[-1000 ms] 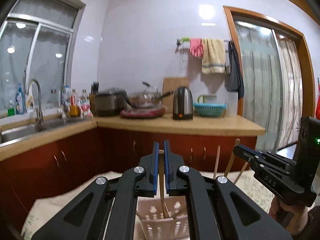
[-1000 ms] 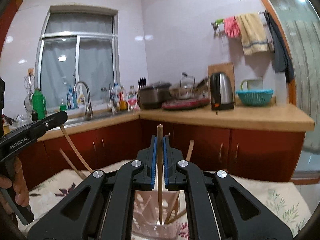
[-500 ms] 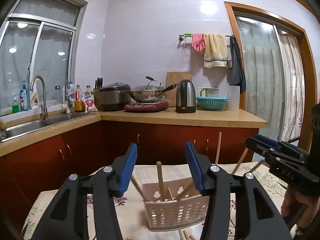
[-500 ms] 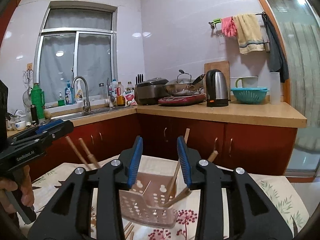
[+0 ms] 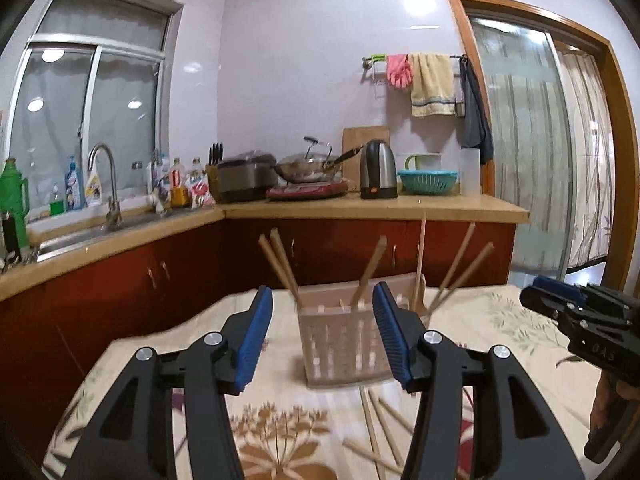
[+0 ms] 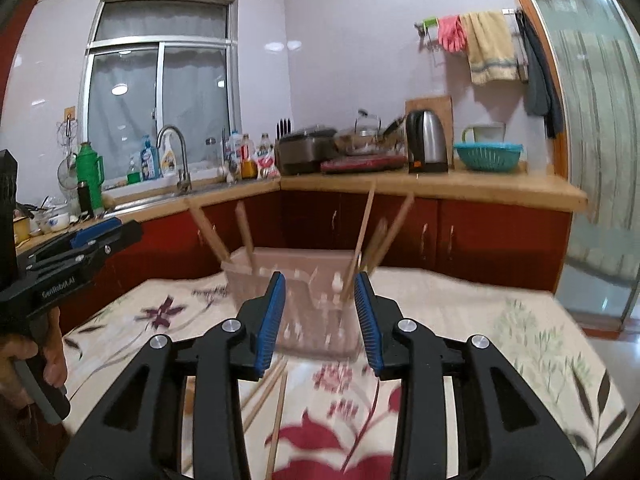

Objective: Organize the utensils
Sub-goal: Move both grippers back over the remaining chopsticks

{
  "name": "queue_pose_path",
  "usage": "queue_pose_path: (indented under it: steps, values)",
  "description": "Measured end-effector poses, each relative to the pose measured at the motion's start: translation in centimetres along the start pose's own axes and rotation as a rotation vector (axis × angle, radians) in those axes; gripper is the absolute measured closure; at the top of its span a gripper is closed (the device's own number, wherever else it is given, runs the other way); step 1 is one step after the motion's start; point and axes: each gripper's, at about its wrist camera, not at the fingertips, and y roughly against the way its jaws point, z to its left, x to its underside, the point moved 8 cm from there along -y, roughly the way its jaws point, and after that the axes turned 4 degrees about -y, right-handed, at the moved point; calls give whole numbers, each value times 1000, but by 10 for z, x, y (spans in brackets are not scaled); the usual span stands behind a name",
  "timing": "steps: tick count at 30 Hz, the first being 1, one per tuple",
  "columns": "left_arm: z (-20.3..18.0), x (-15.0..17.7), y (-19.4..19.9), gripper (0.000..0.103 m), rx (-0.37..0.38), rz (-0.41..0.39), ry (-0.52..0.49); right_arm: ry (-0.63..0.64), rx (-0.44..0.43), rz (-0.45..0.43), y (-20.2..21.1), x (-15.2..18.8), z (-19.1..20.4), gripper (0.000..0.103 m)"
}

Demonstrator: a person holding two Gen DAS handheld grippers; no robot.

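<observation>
A pale pink perforated utensil basket (image 5: 344,344) (image 6: 296,312) stands on the flower-patterned tablecloth (image 5: 500,320) (image 6: 480,320). Several wooden chopsticks (image 5: 280,260) (image 6: 362,232) lean upright inside it. More loose chopsticks (image 5: 380,428) (image 6: 276,412) lie flat on the cloth in front of the basket. My left gripper (image 5: 322,300) (image 6: 116,228) is open and holds nothing, a short way back from the basket. My right gripper (image 6: 320,280) (image 5: 560,300) is open too, narrower, empty, and just short of the basket's near wall.
Behind the table runs an L-shaped counter (image 5: 400,208) over red cabinets, with a sink and tap (image 5: 104,184), a wok, a kettle (image 5: 378,168) and a teal basket. A glass door (image 5: 532,152) is at the right. A person's hand (image 6: 24,360) holds the left tool.
Both grippers were shut on upright chopsticks over the basket. They opened, left the chopsticks standing in it, and drew back and down, so the basket now appears farther away.
</observation>
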Motion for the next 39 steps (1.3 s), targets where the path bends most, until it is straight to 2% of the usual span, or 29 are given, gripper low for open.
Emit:
queue_pose_path:
  steps: [6, 14, 23, 26, 37, 39]
  values:
    - [4, 36, 13, 51, -23, 76, 34, -11, 14, 67, 14, 43, -1, 68]
    - [5, 69, 26, 51, -46, 140, 55, 12, 16, 133, 22, 86, 4, 68]
    - [2, 117, 33, 51, -40, 225, 69, 33, -29, 234, 19, 133, 21, 70]
    - [1, 128, 35, 51, -37, 243, 71, 52, -41, 275, 16, 146, 27, 79]
    - [-14, 148, 33, 51, 3, 290, 76, 69, -32, 406, 2, 181, 29, 81]
    - [-18, 151, 32, 51, 16, 299, 77, 73, -27, 428, 0, 186, 28, 91]
